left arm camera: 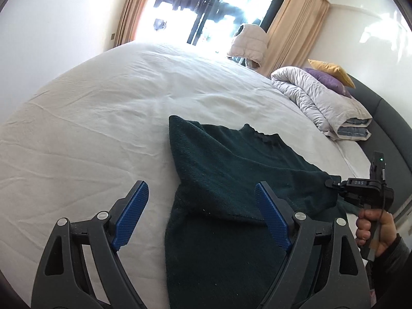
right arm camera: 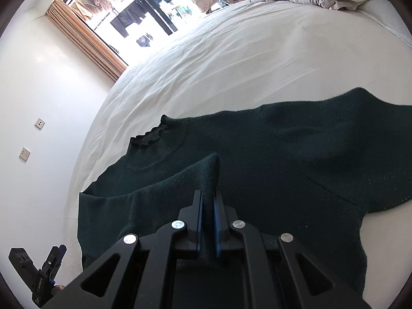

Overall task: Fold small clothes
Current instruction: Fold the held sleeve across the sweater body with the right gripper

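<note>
A dark green knit sweater (left arm camera: 231, 170) lies on the white bed sheet (left arm camera: 103, 118), one sleeve folded across its body. My left gripper (left arm camera: 203, 195) is open and empty, its blue pads (left arm camera: 131, 216) spread just above the sweater's near edge. My right gripper (right arm camera: 207, 206) is shut on a fold of the sweater's sleeve (right arm camera: 211, 177), which stands up between the blue pads. The sweater body (right arm camera: 296, 159) and its ruffled collar (right arm camera: 152, 135) spread beyond it. The right gripper also shows in the left wrist view (left arm camera: 334, 184), pinching the sweater at its right edge.
A folded grey-white duvet (left arm camera: 322, 103) with purple and yellow pillows (left arm camera: 332, 77) lies at the bed's head, by a dark headboard (left arm camera: 381, 118). A window with beige curtains (left arm camera: 293, 23) is behind the bed. The left gripper shows small at the right wrist view's lower left (right arm camera: 55, 257).
</note>
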Demonstrator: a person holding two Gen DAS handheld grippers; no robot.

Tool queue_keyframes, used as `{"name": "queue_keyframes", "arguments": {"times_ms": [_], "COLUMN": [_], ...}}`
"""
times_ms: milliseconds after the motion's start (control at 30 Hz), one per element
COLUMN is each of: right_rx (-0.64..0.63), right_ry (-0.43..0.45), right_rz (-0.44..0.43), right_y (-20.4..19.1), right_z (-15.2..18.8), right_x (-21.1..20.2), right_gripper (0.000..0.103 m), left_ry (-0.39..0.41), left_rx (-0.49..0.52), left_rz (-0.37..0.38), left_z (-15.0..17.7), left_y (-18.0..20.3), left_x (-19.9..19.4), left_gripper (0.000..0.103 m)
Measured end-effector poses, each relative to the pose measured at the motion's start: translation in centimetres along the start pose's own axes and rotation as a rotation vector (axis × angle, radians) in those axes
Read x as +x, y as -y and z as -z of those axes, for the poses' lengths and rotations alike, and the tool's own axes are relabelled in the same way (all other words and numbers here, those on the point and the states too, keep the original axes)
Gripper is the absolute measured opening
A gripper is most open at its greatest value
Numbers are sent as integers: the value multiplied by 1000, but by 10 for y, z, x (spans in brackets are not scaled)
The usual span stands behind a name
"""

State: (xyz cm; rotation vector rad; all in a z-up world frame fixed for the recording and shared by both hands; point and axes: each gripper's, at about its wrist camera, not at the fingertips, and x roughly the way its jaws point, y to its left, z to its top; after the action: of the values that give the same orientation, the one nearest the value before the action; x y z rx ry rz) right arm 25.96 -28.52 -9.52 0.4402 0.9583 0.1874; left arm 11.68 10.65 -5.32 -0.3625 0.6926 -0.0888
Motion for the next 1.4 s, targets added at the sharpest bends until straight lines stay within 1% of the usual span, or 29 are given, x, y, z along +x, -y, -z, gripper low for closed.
{"name": "queue_keyframes", "arguments": {"times_ms": [233,400,433,467,500,567,600,633,733,800,833,900,1000,1067,1167,1233,1300,1400], "right_rx": [-12,-32,-38,-39,-36,-26,-19,-14,-14,-15,-13,-8,-6,-8,-6,-11,-23,-31], "right_ry": [-8,-3,-3,-4,-9,-14,-17,-18,-18,-22,-24,-22,-22,-21,-23,-23,-27,-30], "right_rz": [39,53,59,62,61,67,66,66,66,65,63,61,62,63,70,77,82,76], "right_y": [2,-4,-5,-4,-3,1,3,5,6,7,8,9,11,11,12,11,9,11], "right_z": [-16,-23,-23,-22,-22,-20,-20,-20,-20,-20,-20,-19,-19,-19,-20,-20,-20,-19], "right_x": [20,28,30,32,33,38,40,41,43,45,46,47,49,50,54,54,55,54], "right_gripper": [9,9,9,9,9,9,9,9,9,9,9,9,9,9,9,9,9,10], "left_ry": [7,33,31,30,28,19,14,5,-29,-78,-101,-134,-193,-196,-201,-205,-192,-108], "left_rx": [31,66,78,90,101,146,172,204,255,293,318,362,368,394,480,491,481,478], "left_rz": [-17,-62,-72,-87,-94,-121,-134,-154,-202,-234,-247,-288,-301,-311,-352,-361,-360,-381], "left_z": [-11,-30,-33,-37,-40,-44,-45,-45,-46,-50,-51,-52,-57,-61,-63,-65,-69,-74], "left_y": [9,13,15,16,19,25,27,29,25,19,16,9,-5,-6,3,2,2,12], "left_x": [14,26,30,34,37,47,52,59,78,94,103,119,142,151,165,172,167,136], "left_gripper": [85,85,82,74,68,48,43,33,33,32,27,27,27,27,27,27,27,27]}}
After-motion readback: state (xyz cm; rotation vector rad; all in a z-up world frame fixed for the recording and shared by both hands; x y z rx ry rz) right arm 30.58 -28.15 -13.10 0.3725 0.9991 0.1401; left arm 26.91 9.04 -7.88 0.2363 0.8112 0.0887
